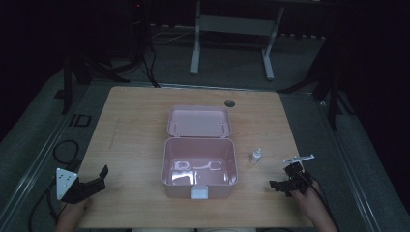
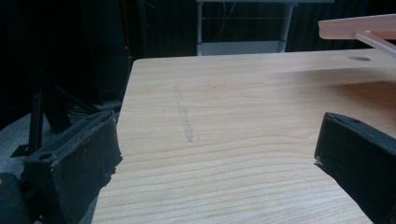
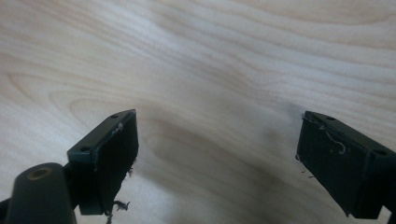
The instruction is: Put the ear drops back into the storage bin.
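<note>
Seen from above: pink box (image 1: 199,166) mid-surface (image 1: 135,121), lid back, pale bits inside; small bottle (image 1: 256,155) just right of box. Left claw (image 1: 96,178) and right claw (image 1: 280,186) flanking box, both spread, empty.

Your left gripper (image 1: 96,181) sits at the table's (image 1: 135,125) near-left corner, jaws apart, holding nothing. Your right gripper (image 1: 281,186) is near-right, jaws apart, empty. Between them the pink box (image 1: 199,186) stands open, lid (image 1: 198,121) back. The small white bottle (image 1: 256,155), possibly a dropper, stands upright just right of the box.
</note>
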`<state>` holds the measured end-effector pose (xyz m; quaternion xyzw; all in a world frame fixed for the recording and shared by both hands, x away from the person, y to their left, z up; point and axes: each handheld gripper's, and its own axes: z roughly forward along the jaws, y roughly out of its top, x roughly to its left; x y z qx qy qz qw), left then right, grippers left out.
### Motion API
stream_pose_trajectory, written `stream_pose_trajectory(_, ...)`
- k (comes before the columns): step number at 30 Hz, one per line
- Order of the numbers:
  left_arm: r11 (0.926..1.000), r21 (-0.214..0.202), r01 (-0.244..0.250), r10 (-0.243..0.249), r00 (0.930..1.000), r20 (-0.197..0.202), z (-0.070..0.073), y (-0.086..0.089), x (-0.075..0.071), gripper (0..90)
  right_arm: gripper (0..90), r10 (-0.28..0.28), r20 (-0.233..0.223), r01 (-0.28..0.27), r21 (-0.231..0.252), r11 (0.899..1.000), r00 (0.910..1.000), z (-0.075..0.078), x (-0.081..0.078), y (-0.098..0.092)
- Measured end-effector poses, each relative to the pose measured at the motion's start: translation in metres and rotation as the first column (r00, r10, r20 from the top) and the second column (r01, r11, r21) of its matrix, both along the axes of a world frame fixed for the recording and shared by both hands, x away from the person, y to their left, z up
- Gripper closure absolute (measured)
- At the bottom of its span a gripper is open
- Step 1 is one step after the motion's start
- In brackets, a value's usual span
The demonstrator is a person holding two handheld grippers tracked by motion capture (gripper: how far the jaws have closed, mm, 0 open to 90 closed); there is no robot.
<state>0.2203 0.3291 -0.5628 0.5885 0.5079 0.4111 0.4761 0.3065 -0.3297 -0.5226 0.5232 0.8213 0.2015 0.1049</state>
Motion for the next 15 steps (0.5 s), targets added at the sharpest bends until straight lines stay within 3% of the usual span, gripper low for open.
stream_pose_trajectory(6,1.0000,-0.001,0.000,0.000,1.0000,-0.001,0.000,0.000,0.000,0.4,12.2,0.022,-0.044,-0.023,-0.025,0.999,0.9988,0.002,0.000,0.002)
stream_pose_trajectory(10,1.0000,-0.003,0.000,0.000,1.0000,-0.001,0.000,0.000,0.000,0.4,12.1,0.080,-0.128,-0.088,-0.062,0.994,0.9886,0.003,0.001,0.006)
stream_pose_trajectory(15,1.0000,-0.002,0.000,0.000,1.0000,-0.002,0.000,0.000,0.000,0.4,12.1,0.128,-0.198,-0.151,-0.102,0.983,0.9717,0.005,0.002,0.011)
